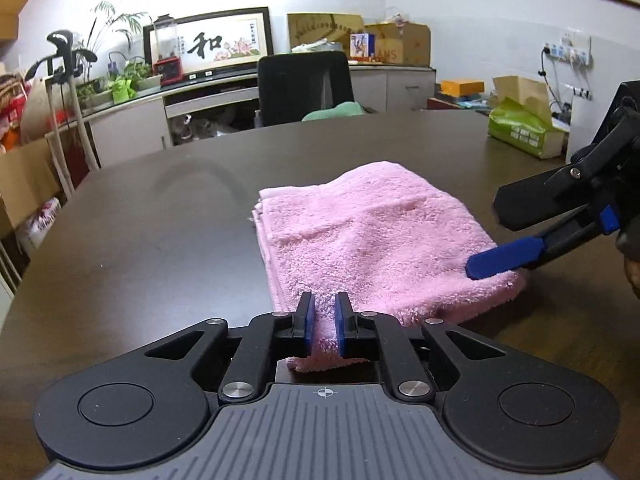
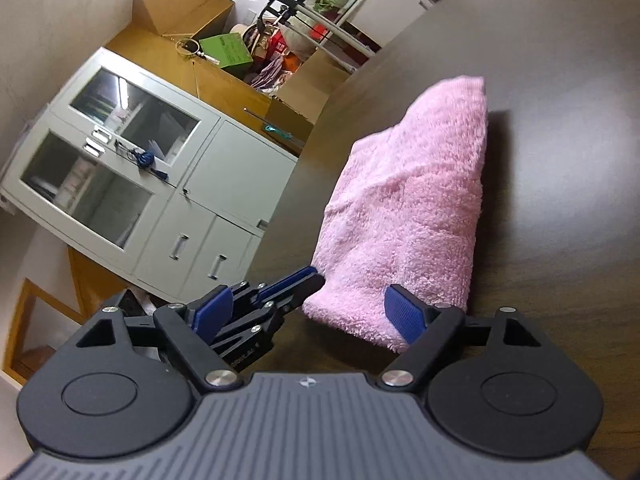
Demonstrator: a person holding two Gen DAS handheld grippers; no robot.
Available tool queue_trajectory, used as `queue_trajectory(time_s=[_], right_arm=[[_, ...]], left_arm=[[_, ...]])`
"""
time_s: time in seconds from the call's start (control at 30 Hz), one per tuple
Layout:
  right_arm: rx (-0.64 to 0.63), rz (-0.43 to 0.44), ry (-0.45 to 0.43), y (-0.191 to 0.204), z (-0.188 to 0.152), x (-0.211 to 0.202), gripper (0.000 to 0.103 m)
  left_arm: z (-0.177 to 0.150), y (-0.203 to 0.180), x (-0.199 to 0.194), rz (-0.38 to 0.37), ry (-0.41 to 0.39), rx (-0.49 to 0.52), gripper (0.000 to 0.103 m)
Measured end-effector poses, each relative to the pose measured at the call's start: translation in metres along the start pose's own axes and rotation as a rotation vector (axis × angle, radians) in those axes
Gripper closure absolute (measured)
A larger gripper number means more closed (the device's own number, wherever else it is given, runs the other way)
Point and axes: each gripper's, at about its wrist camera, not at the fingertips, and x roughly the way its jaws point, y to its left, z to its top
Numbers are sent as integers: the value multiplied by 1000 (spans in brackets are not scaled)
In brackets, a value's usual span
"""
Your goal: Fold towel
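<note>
Left wrist view: right gripper (image 1: 500, 236) cut off by the frame's right edge; only its fingers and part of its linkage show. Near corner of pink towel (image 1: 360, 240) hidden behind the left gripper (image 1: 322, 330) body. Tabletop (image 1: 160, 240) runs out of frame left and right.

Right wrist view: cabinet (image 2: 132, 184) contents behind glass blurred, unreadable. Towel's near end hidden behind the right finger pad (image 2: 404, 316). Left gripper's far finger mostly covered by linkage.
</note>
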Motion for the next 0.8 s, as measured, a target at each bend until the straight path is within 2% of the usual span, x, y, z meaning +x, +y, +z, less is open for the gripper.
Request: queue_trajectory(time_s=[0.17, 0.27, 0.37, 0.43, 0.53, 0.63, 0.73, 0.8], right_arm=[[-49, -34, -91, 12, 21, -10, 13], [-34, -60, -73, 11, 36, 6, 13], [-38, -208, -33, 5, 44, 30, 14], [-52, -233, -26, 0, 48, 39, 14], [-49, -204, -32, 3, 51, 35, 13], [-62, -105, -37, 16, 44, 21, 10], [-34, -48, 13, 18, 33, 18, 9], [12, -60, 86, 6, 23, 25, 9]], left_arm=[[3, -2, -1, 11, 3, -35, 92], [4, -2, -3, 10, 6, -48, 92], [5, -1, -4, 10, 7, -62, 91], [5, 1, -4, 7, 8, -80, 91], [5, 1, -5, 10, 8, -96, 91], [5, -2, -5, 25, 6, -87, 90], [5, 0, -7, 21, 4, -100, 88], [5, 5, -8, 5, 6, -132, 87]])
